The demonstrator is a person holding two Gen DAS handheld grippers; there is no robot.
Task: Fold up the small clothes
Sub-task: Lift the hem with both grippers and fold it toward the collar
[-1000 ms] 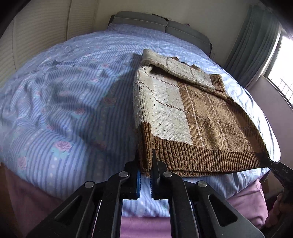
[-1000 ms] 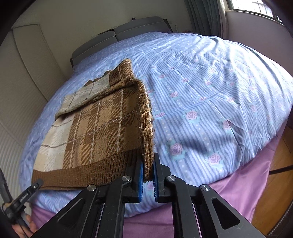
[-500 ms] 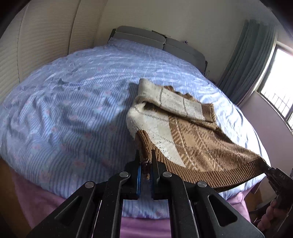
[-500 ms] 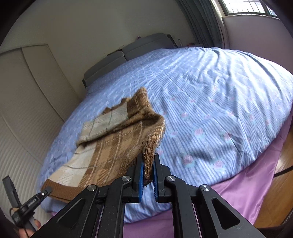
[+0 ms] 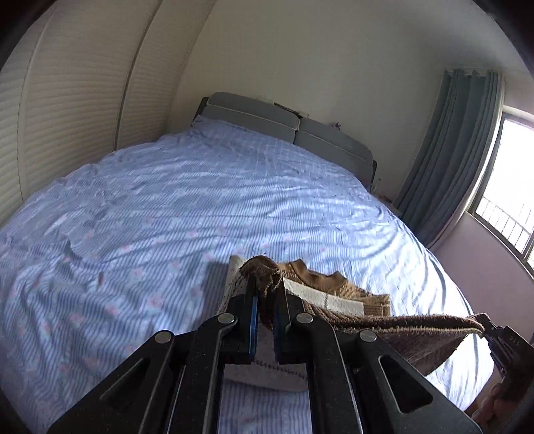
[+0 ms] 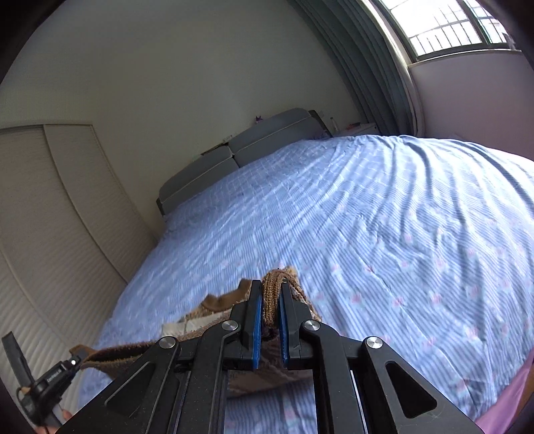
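Bedroom setting: a bed covered with a blue striped floral duvet (image 5: 140, 213) fills both views, with a grey headboard (image 5: 287, 130) at the far end, louvred wardrobe doors (image 5: 66, 100) on one side and a curtained window (image 6: 444, 30) on the other.

The garment is a brown and cream plaid knitted sweater (image 5: 337, 293). It lies near the foot of the bed, partly raised off the duvet. The left gripper (image 5: 265, 300) has its jaws closed narrow on one corner of the ribbed brown hem. The right gripper (image 6: 268, 307) has its jaws closed narrow on the opposite hem corner. The hem edge (image 5: 417, 322) spans taut between the two grippers, clear of the bed. The neckline end and a cream section rest on the duvet beyond the grippers.

Progress assessment: the fold is under way but not complete. A cream sleeve panel appears already laid across the body, which suggests the side folds are done. The hem is lifted above the collar end, so the bottom-to-top fold is judged to be the step in hand. Remaining: lay the hem over the collar end, release both corners, and square the result.
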